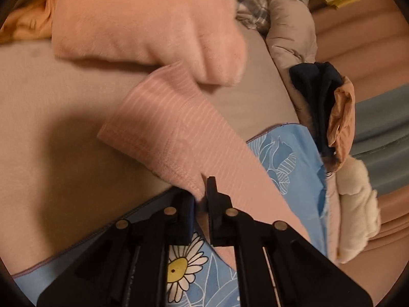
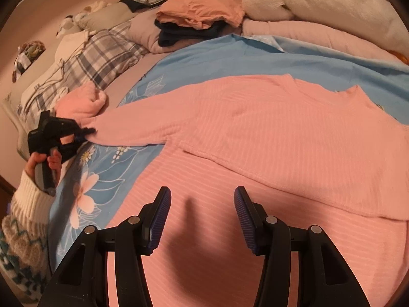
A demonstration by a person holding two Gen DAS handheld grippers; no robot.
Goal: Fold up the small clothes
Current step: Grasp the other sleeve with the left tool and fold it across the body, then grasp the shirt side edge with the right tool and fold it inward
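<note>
A pink ribbed top (image 2: 268, 138) lies spread on a blue flowered sheet (image 2: 209, 58), one side folded over its body. Its long sleeve (image 1: 176, 138) stretches out to the left. My left gripper (image 1: 203, 192) is shut on the sleeve's cuff edge, with the stitched hem pinched between the black jaws; in the right wrist view this same left gripper (image 2: 89, 130) shows at the sleeve's end, held by a hand in a knit sleeve (image 2: 28, 204). My right gripper (image 2: 202, 204) hovers open over the top's lower body, with nothing between its blue-padded fingers (image 2: 161, 217).
A fluffy pink garment (image 1: 143, 23) lies beyond the cuff on the grey sheet (image 1: 51, 117). Folded orange and dark clothes (image 2: 194, 20), a plaid pillow (image 2: 84, 64), a white fleece pile (image 2: 319, 0) and soft toys (image 2: 69, 24) crowd the bed's far side.
</note>
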